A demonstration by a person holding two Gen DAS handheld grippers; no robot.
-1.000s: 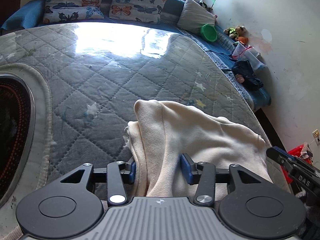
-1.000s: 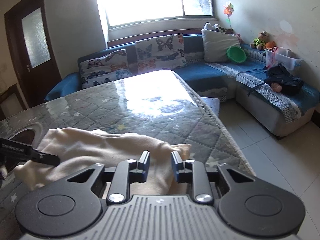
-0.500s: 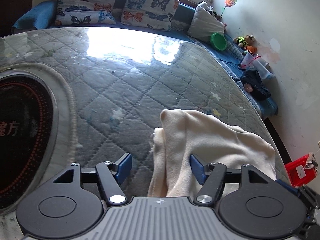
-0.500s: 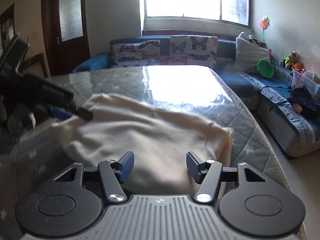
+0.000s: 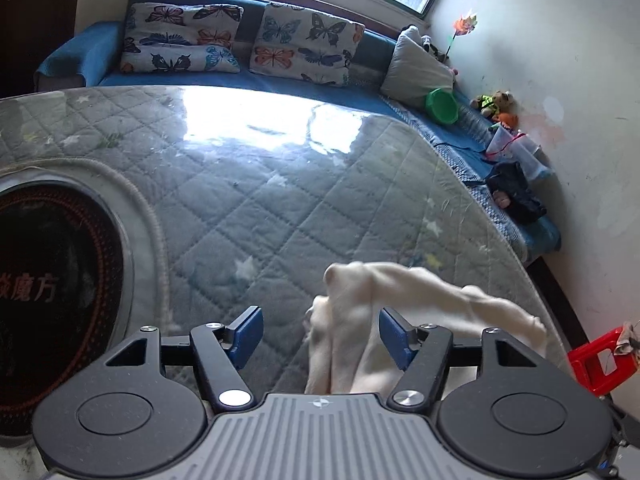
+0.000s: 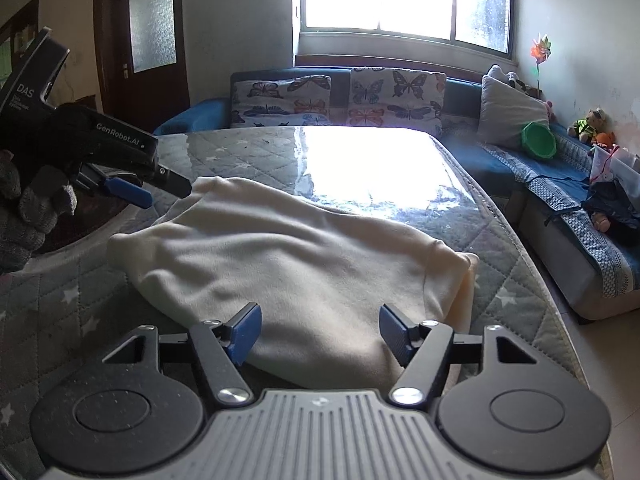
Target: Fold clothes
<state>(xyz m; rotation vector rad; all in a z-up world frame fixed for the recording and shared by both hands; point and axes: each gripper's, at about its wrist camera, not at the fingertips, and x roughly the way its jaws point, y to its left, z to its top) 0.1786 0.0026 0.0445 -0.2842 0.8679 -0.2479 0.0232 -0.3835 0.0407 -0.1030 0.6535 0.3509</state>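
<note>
Currently: cream garment (image 6: 296,264), folded, lying on quilted bench (image 6: 400,184), near its 3 o'clock edge. Left tool (image 5: 320,334) wide, empty, over garment's 9 o'clock end. Right tool (image 6: 320,330) wide, empty, at garment's 6 o'clock edge. Gloved hand (image 6: 24,216) at 9 o'clock.

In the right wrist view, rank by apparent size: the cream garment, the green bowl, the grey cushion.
1. cream garment, far the largest, though it is nearest the camera.
2. grey cushion.
3. green bowl, clearly smaller than the cushion it leans on.
</note>
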